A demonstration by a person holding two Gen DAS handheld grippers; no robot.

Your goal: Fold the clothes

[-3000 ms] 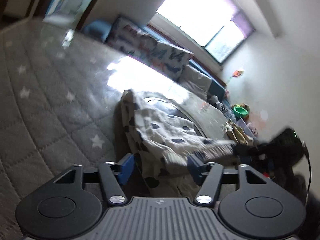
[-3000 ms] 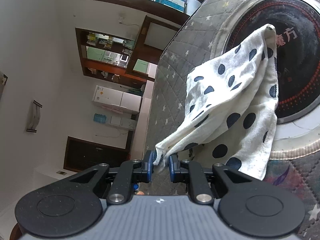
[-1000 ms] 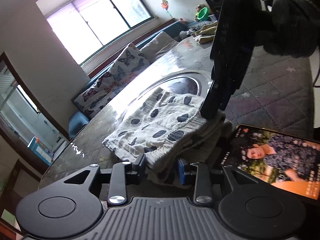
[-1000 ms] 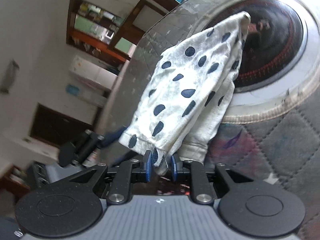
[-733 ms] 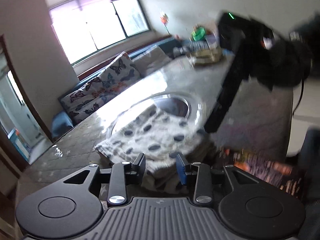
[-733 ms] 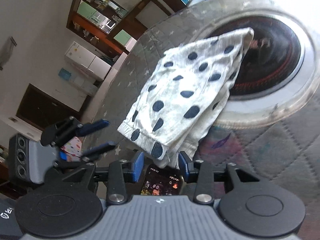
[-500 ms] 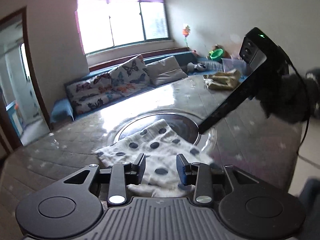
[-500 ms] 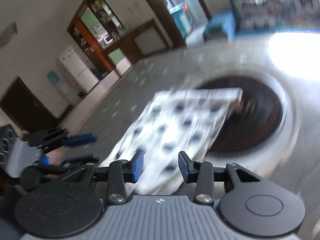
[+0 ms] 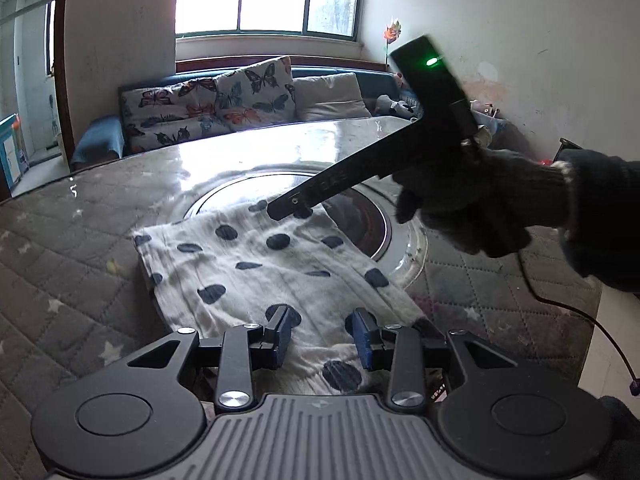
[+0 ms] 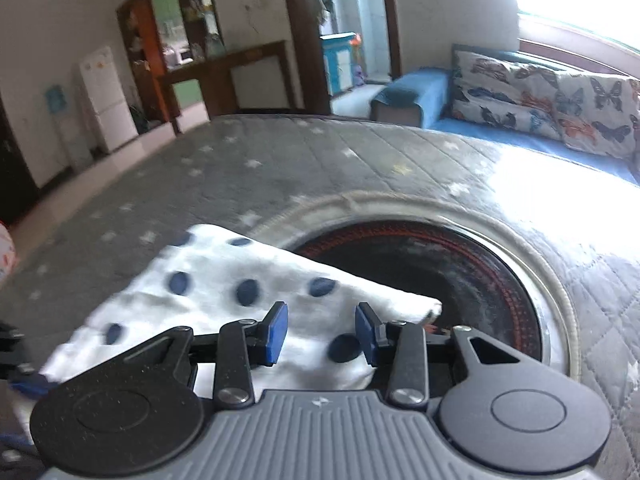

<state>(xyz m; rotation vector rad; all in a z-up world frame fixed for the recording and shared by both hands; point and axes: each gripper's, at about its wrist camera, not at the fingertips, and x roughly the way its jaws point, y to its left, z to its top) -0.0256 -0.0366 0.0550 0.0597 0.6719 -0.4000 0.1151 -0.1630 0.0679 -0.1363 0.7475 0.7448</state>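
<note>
A white garment with dark blue dots (image 9: 260, 268) lies folded flat on the grey quilted table, partly over a round dark inset; it also shows in the right wrist view (image 10: 224, 292). My left gripper (image 9: 322, 338) is open and empty, hovering above the garment's near edge. My right gripper (image 10: 322, 334) is open and empty above the garment. In the left wrist view the right gripper (image 9: 286, 210) shows as a black tool in a dark gloved hand, with its tip over the garment's far edge.
A round glass-rimmed dark inset (image 10: 460, 264) sits in the grey star-quilted table (image 9: 60, 264). A sofa with butterfly cushions (image 9: 224, 100) stands behind the table. A black cable (image 9: 592, 320) trails at the right edge.
Both grippers have let go of the garment and opened. It now lies flat and folded on the table. Both grippers have lifted and levelled out above it.
</note>
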